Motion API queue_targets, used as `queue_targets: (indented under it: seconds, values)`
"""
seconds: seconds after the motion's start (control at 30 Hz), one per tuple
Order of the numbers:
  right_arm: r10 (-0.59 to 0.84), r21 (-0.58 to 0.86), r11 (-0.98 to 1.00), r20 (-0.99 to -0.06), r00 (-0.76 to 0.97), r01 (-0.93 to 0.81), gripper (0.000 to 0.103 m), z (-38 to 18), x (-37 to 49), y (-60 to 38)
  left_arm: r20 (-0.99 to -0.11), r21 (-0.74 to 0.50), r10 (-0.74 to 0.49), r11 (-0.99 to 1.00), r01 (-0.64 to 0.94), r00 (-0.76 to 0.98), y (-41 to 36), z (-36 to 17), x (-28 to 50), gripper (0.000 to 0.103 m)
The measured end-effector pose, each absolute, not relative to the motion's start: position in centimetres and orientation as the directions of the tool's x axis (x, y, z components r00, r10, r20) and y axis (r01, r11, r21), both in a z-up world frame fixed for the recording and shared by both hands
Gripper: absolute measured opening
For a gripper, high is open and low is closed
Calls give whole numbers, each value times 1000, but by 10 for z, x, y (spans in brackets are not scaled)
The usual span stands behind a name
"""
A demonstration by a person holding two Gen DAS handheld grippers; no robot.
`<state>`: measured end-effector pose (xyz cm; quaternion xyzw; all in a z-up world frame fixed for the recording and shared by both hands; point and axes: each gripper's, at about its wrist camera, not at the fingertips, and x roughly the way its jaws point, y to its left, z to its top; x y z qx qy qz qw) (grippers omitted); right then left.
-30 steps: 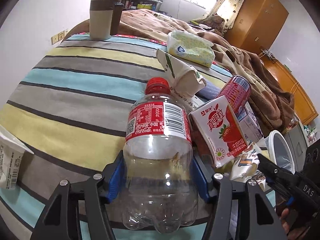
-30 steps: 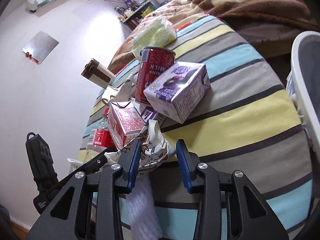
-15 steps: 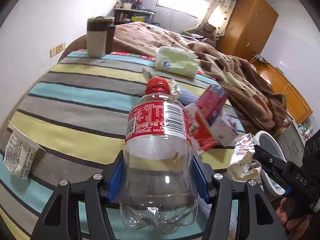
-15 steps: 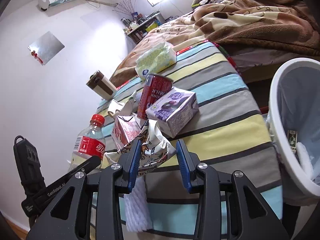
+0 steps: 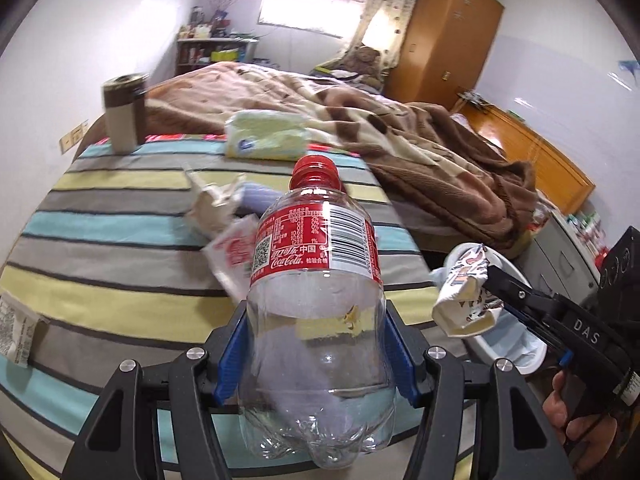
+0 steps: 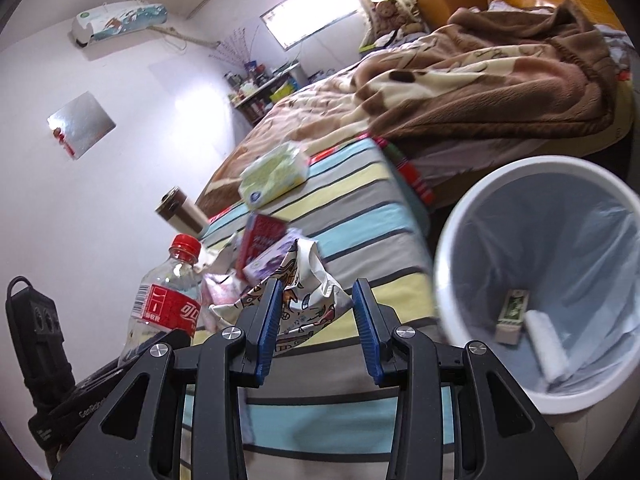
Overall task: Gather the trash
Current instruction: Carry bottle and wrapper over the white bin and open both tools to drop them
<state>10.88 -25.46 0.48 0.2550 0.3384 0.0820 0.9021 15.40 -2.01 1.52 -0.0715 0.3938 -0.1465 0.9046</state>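
Step in hand: carrying two picked-up pieces of trash from the striped bed (image 5: 120,216) toward the bin — judged from both loads being off the cover and the bin lying close by.
Left gripper (image 5: 316,346): blue pads clamped on the lower body of the plastic bottle (image 5: 316,300); the bottle is clear, apparently empty, red cap on, upright in the jaws.
Right gripper (image 6: 316,312): closed partway on a crumpled printed wrapper (image 6: 304,292), which is pinched between the pads and bulges above them.
Bin (image 6: 460,216): white, lined with a thin bag, standing at the bed's edge to the right of the wrapper; a small carton and a white roll-like item lie at its bottom.
Next move calls for: bringing each load over the open rim, then parting the jaws so it drops inside; the wrapper looks nearer to the rim than the bottle.
Left to collect: a red-and-white carton (image 5: 230,252), crumpled paper (image 5: 216,200), a purple carton (image 6: 268,260) — blurred, so contents are uncertain — and a paper scrap (image 5: 18,332) at the near edge.
Probably not trash: tissue pack (image 5: 266,140), tumbler (image 5: 122,112), brown blanket (image 5: 400,148).
In the way: nothing between wrapper and bin; the two grippers are close together, so they could crowd each other at the rim.
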Motion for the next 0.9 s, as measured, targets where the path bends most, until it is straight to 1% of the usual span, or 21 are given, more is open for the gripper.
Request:
queue_targets:
  seconds: [0.43,0.63,0.9]
  values:
    - [167,468,869,-582,796,160,38,8,93,-321,-681,-231,-423,899,373,598,-114,21,155,62]
    - [110,428,879,-610,785,210,38,3,92,-340,-683,-245,-469,869,429,560,-154,18,156,62]
    - [25,362,891,-644,764,276,38,-4,87,-366,-693,-234,-501,836,496,518,-203,11,157,62]
